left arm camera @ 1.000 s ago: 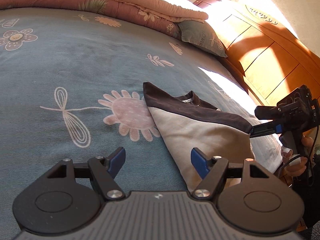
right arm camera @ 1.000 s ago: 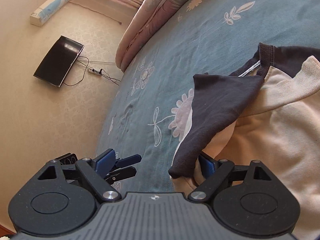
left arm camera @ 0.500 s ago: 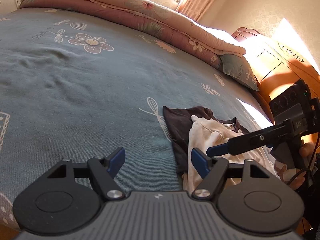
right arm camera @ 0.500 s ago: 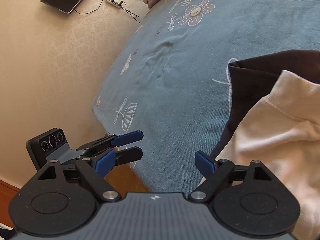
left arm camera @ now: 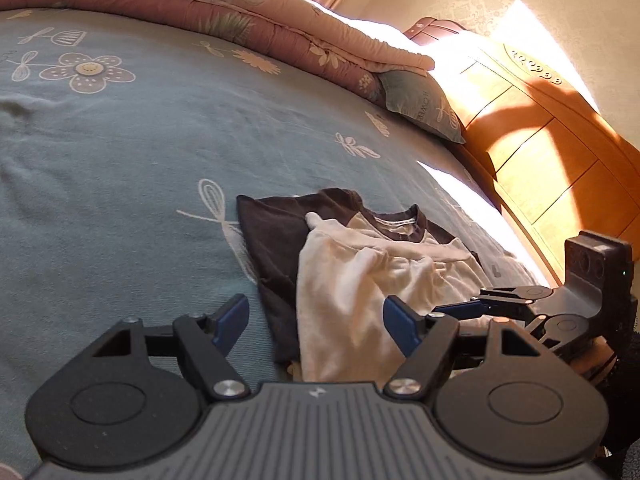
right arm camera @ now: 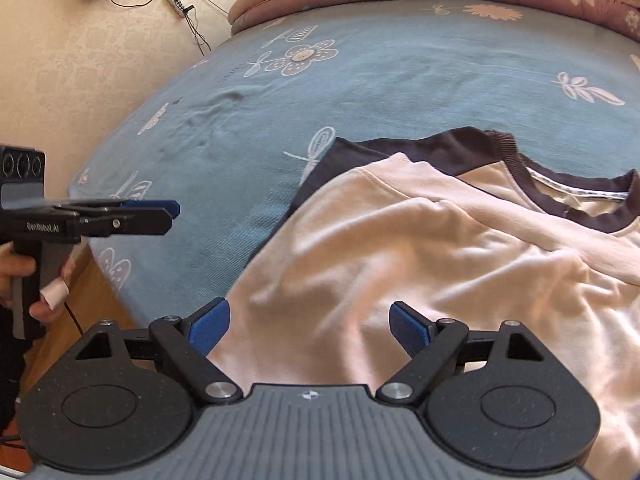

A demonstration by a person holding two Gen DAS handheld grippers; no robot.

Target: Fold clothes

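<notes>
The shirt (right arm camera: 420,248) lies half folded near the bed (left arm camera: 120,152) edge, sleeve tucked inward. Both grippers, left (left arm camera: 316,320) and right (right arm camera: 310,326), hover with jaws wide, holding nothing, likely freed to regrip.

Right tool (right arm camera: 308,326) gapes over cream shirt (right arm camera: 400,248), apparently clear of it.

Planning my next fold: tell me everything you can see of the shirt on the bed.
The shirt is a cream knit top with dark brown sleeves and a ribbed dark collar, a white label strip inside the neck. It lies crumpled and partly folded on the blue flowered bedspread, near the bed's edge, cream body bunched over one dark sleeve. Neither open gripper visibly grips it.
</notes>
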